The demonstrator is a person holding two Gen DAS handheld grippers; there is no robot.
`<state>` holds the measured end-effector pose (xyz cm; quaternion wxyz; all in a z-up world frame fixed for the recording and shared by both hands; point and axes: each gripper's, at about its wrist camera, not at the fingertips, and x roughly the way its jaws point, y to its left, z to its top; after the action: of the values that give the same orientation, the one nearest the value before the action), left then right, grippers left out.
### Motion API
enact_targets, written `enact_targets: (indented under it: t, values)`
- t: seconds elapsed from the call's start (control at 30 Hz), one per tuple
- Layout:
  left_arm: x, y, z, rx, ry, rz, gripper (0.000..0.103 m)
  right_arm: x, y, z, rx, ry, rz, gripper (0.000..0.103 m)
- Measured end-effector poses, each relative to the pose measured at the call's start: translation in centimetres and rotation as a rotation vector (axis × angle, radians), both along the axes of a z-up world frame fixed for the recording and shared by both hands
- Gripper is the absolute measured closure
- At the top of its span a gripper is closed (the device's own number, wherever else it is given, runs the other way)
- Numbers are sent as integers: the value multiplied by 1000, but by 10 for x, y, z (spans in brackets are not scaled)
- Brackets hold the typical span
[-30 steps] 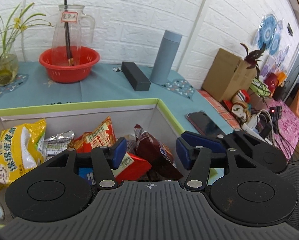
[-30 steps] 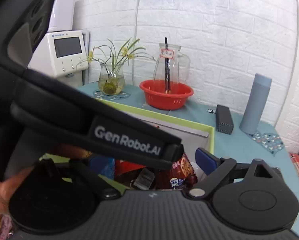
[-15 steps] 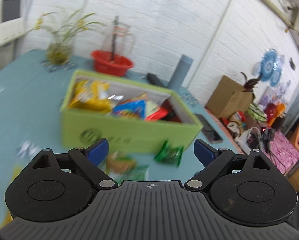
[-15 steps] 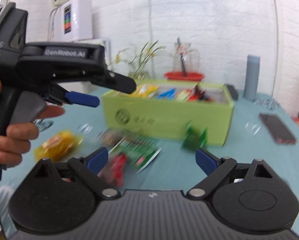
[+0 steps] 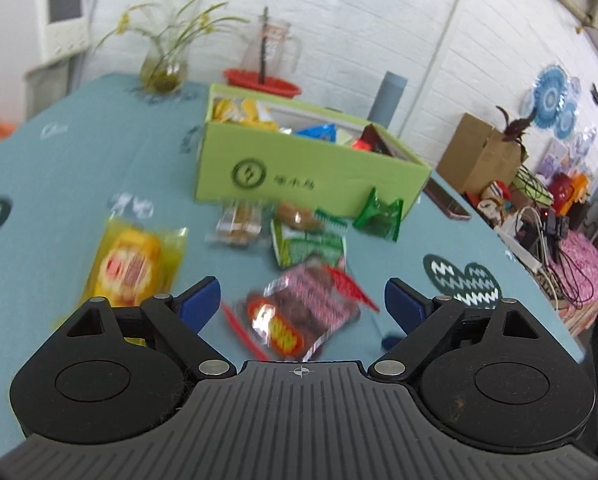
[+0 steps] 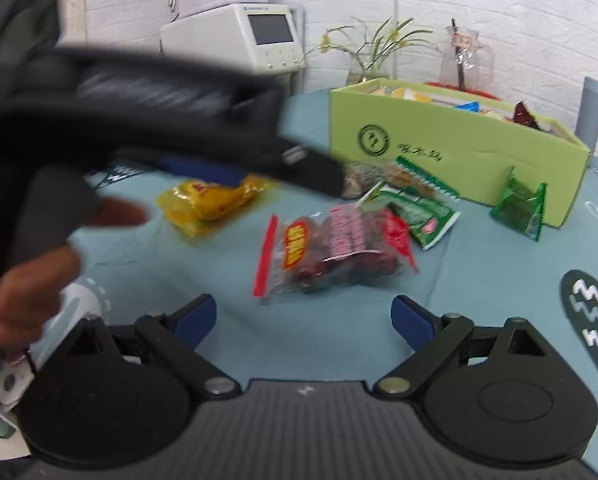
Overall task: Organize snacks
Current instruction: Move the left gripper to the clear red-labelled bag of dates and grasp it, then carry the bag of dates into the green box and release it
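A lime-green box (image 5: pixel 311 168) (image 6: pixel 459 152) holding several snack packs stands mid-table. In front of it lie a red date bag (image 5: pixel 299 312) (image 6: pixel 339 248), a yellow packet (image 5: pixel 133 264) (image 6: pixel 211 200), a green packet (image 5: pixel 307 246) (image 6: pixel 423 212), a small green candy (image 5: pixel 379 218) (image 6: pixel 521 210) leaning on the box, and a clear-wrapped pastry (image 5: pixel 239 226). My left gripper (image 5: pixel 302 298) hovers over the date bag, jaws wide and closing slightly, pads touching nothing. My right gripper (image 6: pixel 305 318) is open and empty, just short of that bag.
A person's hand (image 6: pixel 27 292) holds the left tool, which fills the left of the right wrist view. Behind the box are a red basin (image 5: pixel 263 82), glass jug (image 5: pixel 273 46), flower vase (image 5: pixel 163 68) and grey bottle (image 5: pixel 387 100). A phone (image 5: pixel 445 200) lies near the right table edge.
Both grippers have drawn back from above the box to the near side of the table. The left jaws went from narrow to wide. The loose snacks in front of the box are now in view.
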<state>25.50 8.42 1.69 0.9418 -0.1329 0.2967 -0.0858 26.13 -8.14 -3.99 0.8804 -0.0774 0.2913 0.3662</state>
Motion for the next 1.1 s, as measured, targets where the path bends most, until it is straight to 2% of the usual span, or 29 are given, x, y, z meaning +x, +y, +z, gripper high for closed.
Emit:
enact_targets:
  t: [0.13, 0.23, 0.3, 0.37, 0.47, 0.63, 0.7, 0.8, 0.87, 0.97, 1.03, 1.07, 1.1]
  values:
    - [46, 1, -13, 1, 52, -63, 25, 8, 13, -4, -47, 10, 23, 10]
    - [66, 3, -26, -30, 115, -95, 25, 16, 19, -6, -79, 1, 24, 10]
    - [72, 6, -34, -42, 169, -103, 30, 19, 23, -6, -89, -13, 49, 10]
    - [67, 10, -38, -74, 188, -110, 35, 20, 23, -6, -86, -6, 56, 10]
    - [55, 10, -35, -142, 220, -211, 39, 18, 18, -6, -73, -6, 62, 10]
    - [23, -18, -35, -120, 221, -268, 37, 5, -1, -6, -57, 7, 45, 10]
    - [9, -32, -37, -108, 209, -266, 35, -2, -9, -5, -44, 19, 37, 10]
    - [-4, -42, -32, -46, 173, -234, 35, -13, -18, -4, -44, 3, 24, 10]
    - [-6, -41, -28, -23, 152, -193, 30, -14, -26, -2, -37, -13, -8, 10]
    - [-1, -34, -29, -54, 171, -164, 29, -9, -31, -3, -1, 7, -34, 10]
    - [4, -33, -37, -87, 209, -166, 33, -9, -28, -8, -8, 14, -18, 10]
    - [2, -34, -39, -80, 187, -167, 41, -11, -27, -8, -25, -3, -11, 13]
    - [0, -36, -39, -64, 177, -173, 51, -13, -27, -7, -20, -18, -1, 22]
